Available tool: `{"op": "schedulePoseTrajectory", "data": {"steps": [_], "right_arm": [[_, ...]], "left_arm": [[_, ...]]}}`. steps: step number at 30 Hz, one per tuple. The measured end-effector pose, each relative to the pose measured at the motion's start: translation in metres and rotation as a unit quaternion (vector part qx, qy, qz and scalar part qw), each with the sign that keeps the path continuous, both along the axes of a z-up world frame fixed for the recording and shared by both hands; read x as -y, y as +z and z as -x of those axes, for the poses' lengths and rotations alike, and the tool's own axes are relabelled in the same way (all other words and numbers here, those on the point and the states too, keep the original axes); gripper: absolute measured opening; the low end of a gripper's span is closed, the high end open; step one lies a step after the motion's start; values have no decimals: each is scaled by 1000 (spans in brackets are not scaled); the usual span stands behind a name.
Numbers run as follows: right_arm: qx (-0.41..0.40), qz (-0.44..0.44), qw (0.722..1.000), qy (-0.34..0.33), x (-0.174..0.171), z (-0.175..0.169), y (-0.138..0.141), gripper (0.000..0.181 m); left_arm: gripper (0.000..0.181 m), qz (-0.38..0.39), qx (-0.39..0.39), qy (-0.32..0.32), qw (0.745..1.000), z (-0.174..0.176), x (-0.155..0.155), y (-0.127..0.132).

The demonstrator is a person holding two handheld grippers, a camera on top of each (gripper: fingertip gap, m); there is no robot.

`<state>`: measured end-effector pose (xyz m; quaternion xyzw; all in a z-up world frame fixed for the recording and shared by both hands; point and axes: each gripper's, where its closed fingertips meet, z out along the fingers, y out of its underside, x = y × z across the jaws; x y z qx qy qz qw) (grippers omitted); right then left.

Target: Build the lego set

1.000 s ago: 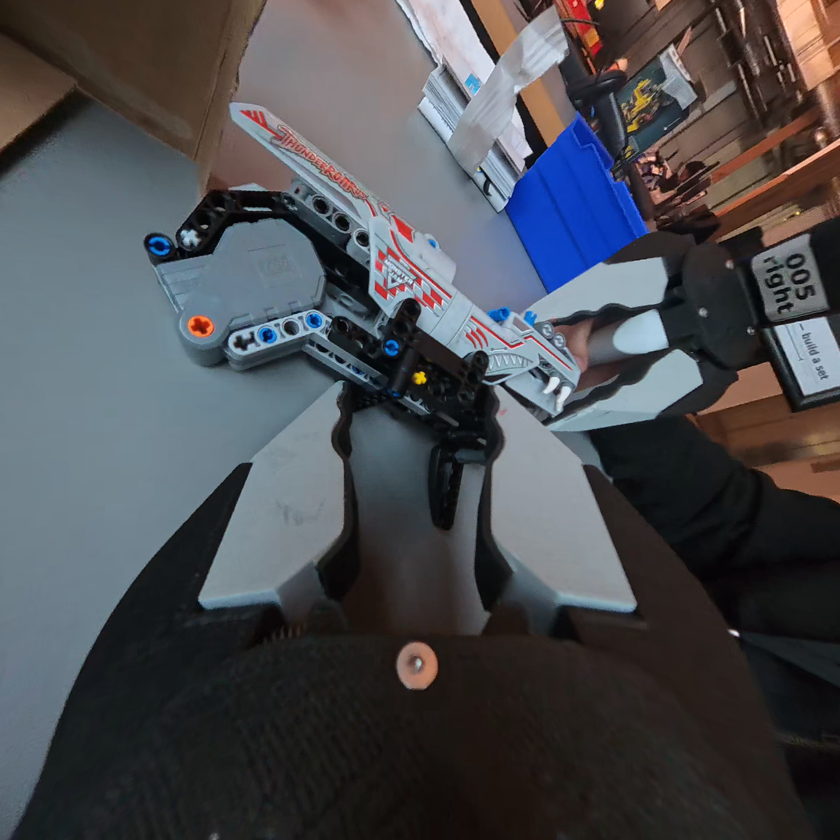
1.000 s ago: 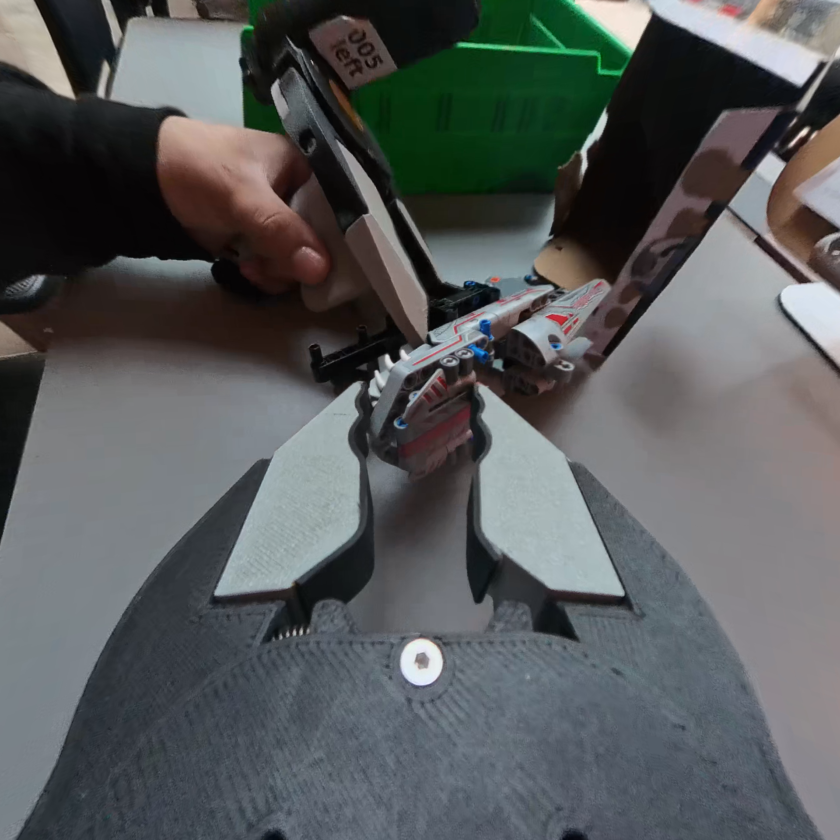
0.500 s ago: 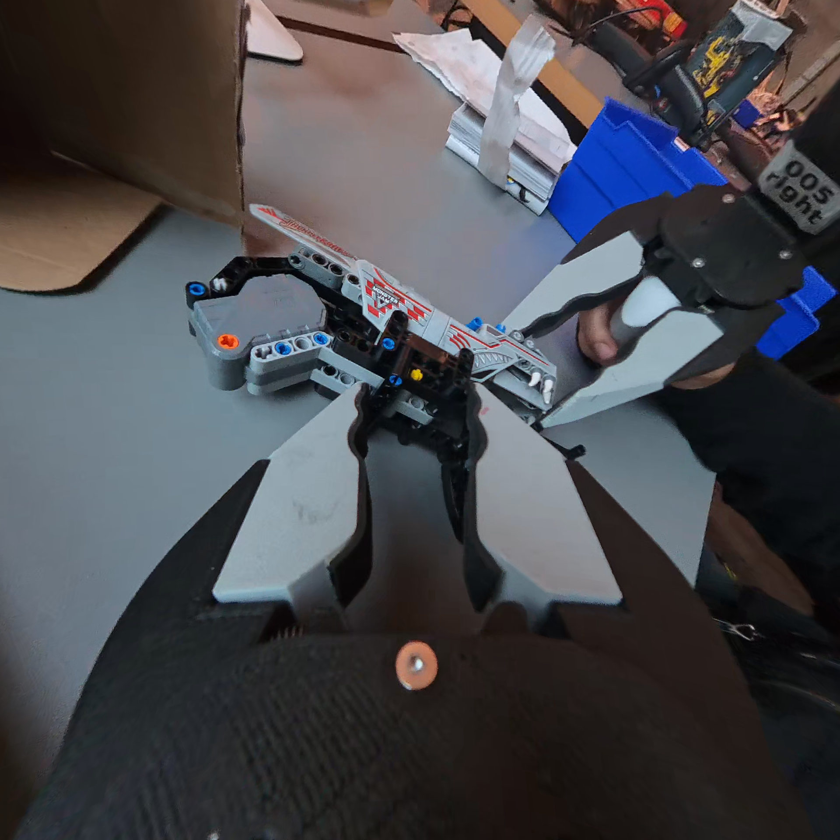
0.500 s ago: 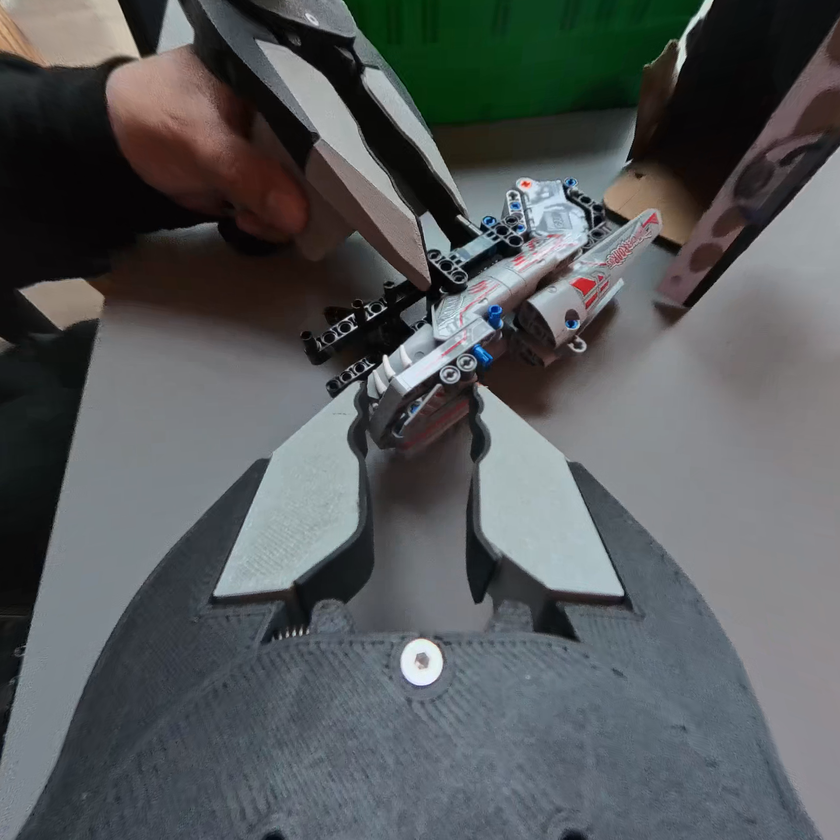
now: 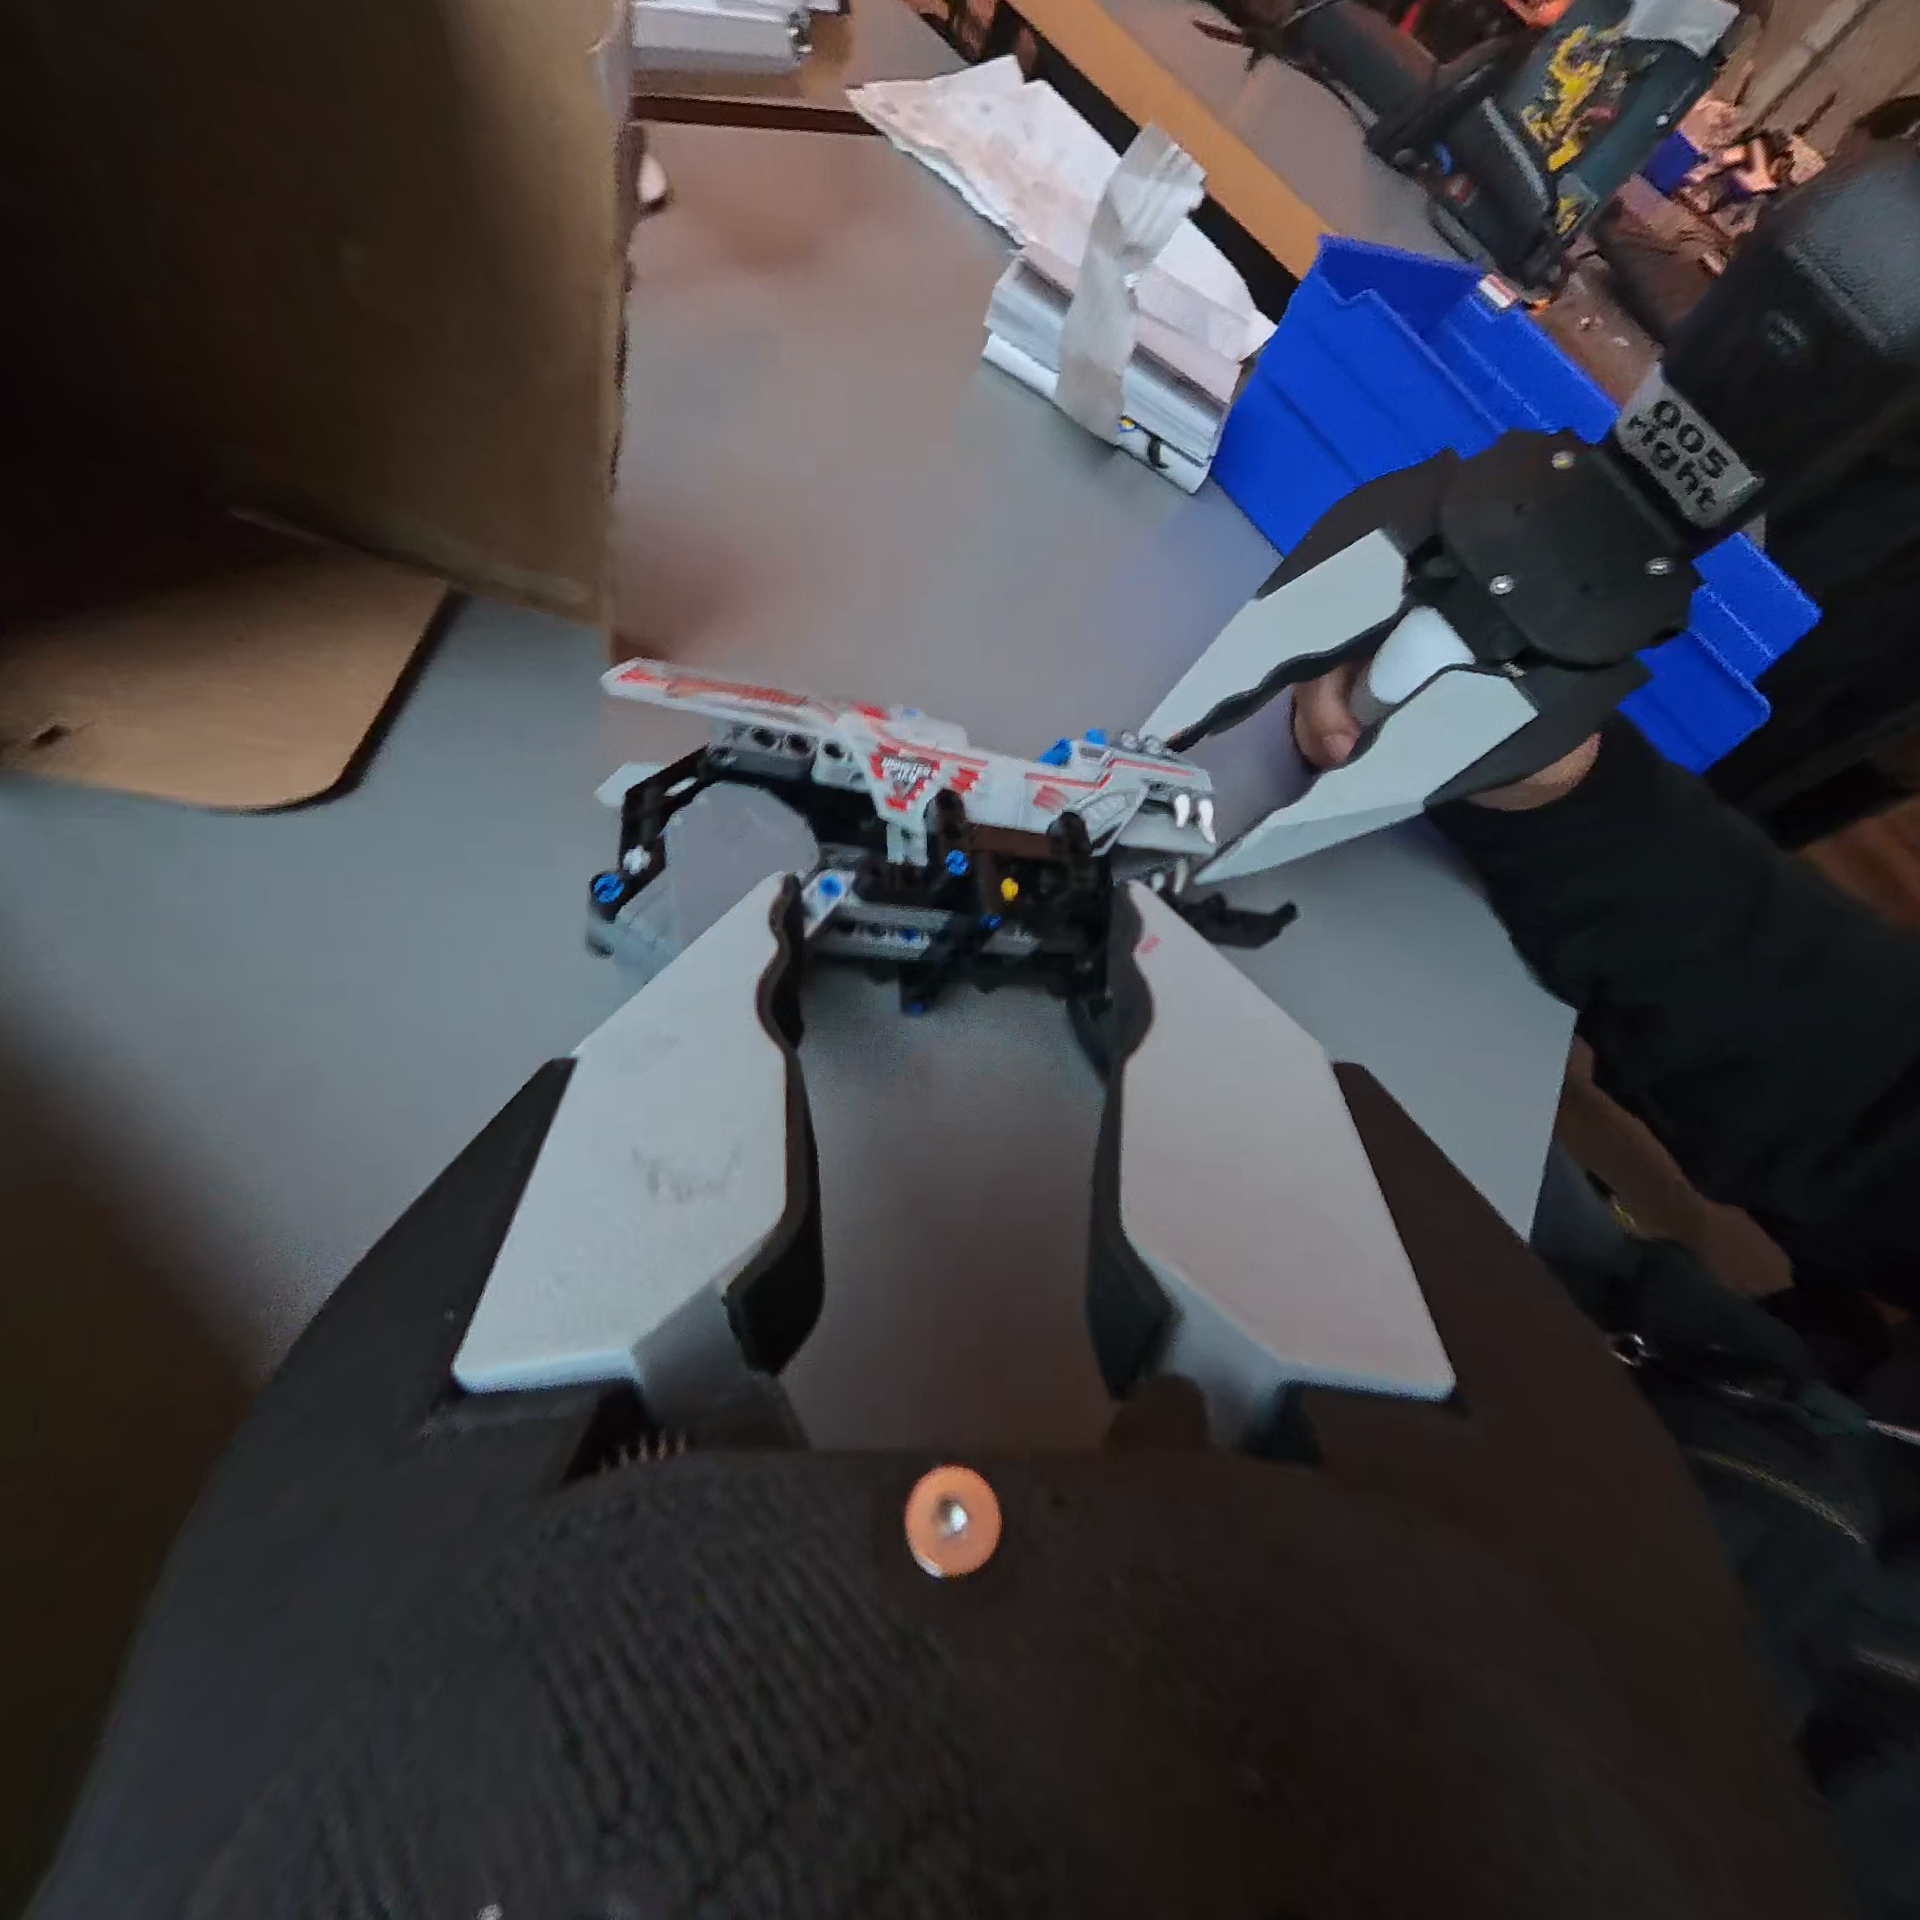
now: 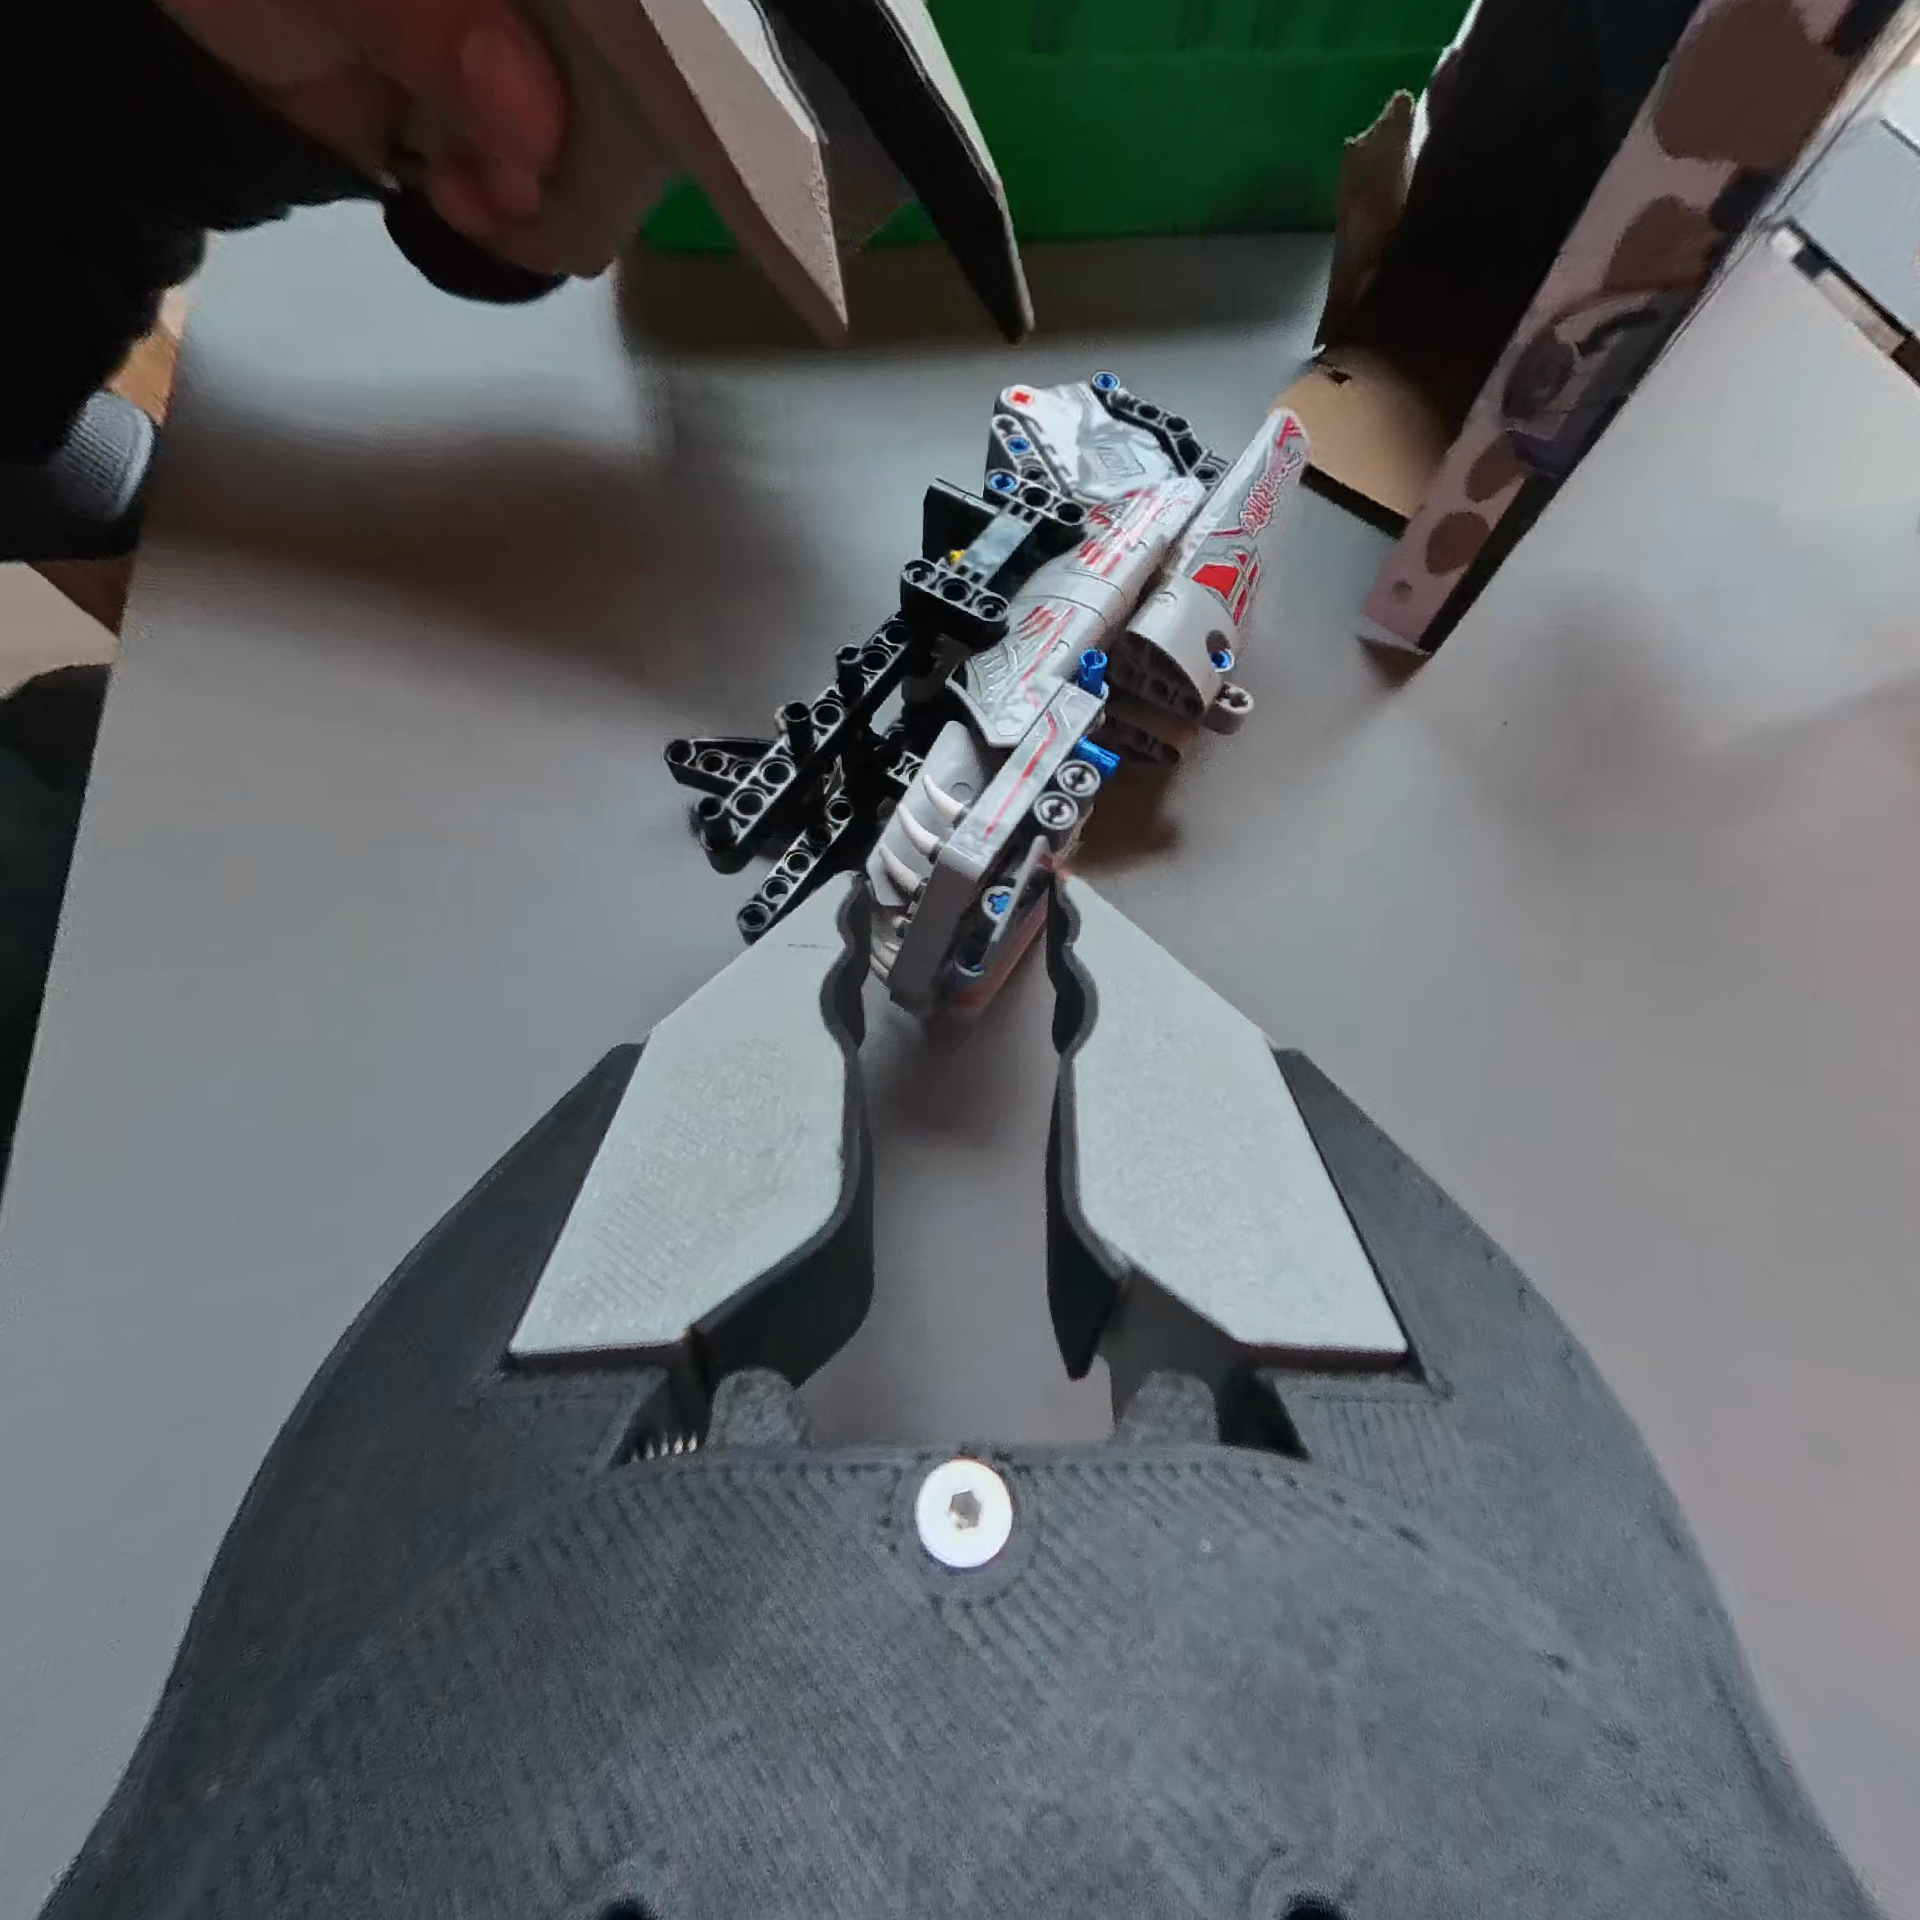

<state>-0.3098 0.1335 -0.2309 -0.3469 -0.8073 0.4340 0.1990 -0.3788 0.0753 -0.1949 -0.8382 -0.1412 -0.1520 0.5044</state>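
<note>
- the lego model (image 5: 914, 821) lies on the grey worktop (image 5: 312, 987), between my two grippers, near a cardboard box (image 5: 312, 312) on the far left.
- my left gripper (image 5: 951, 925) is spread; its tips flank the black beam frame at the model's near side. i can't tell if they touch; in the right wrist view it hangs clear above the model, so probably not gripping.
- my right gripper (image 6: 951, 925) brackets the toothed snout end (image 6: 935, 862), fingers (image 6: 1153, 1049) partly parted; it looks like a loose pinch at most, contact unclear.
- handling, my guess: light, rigid plastic, slick on the printed grey panels; pinned joints and the loose-looking black beams (image 6: 779, 769) could pop or swing. better to hold the stiff black frame or the grey motor block (image 6: 1091, 457) than the thin fin or teeth.
- left wrist view alone shows the blue bin (image 5: 1455, 416), the taped paper stack (image 5: 1122, 301) and the model's side profile.
- right wrist view alone shows the green bin (image 6: 1143, 125), the splayed black beams and the model's top.
</note>
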Motion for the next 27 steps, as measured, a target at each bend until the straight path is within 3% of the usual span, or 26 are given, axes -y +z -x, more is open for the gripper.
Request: {"op": "schedulePoseTrajectory", "data": {"steps": [7, 10, 11, 15, 21, 27], "right_arm": [[76, 92, 993, 16, 6, -5, -6, 37], [97, 73, 993, 15, 7, -6, -15, 50], [91, 59, 994, 6, 6, -4, -17, 45], [35, -37, 999, -20, -6, 2, -19, 35], [-77, -121, 988, -52, -18, 9, 4, 24], [-230, -318, 918, -49, -15, 9, 25, 24]], "left_arm": [[52, 53, -11, -54, 997, -11, -27, -24], [46, 34, 8, -66, 997, -16, -32, -23], [42, 29, 16, -67, 997, -17, -31, -23], [30, 1, 36, -78, 996, -25, -26, -24], [27, -10, 65, -108, 992, -41, -21, -24], [28, -12, 29, -110, 993, -33, 4, 2]]}}
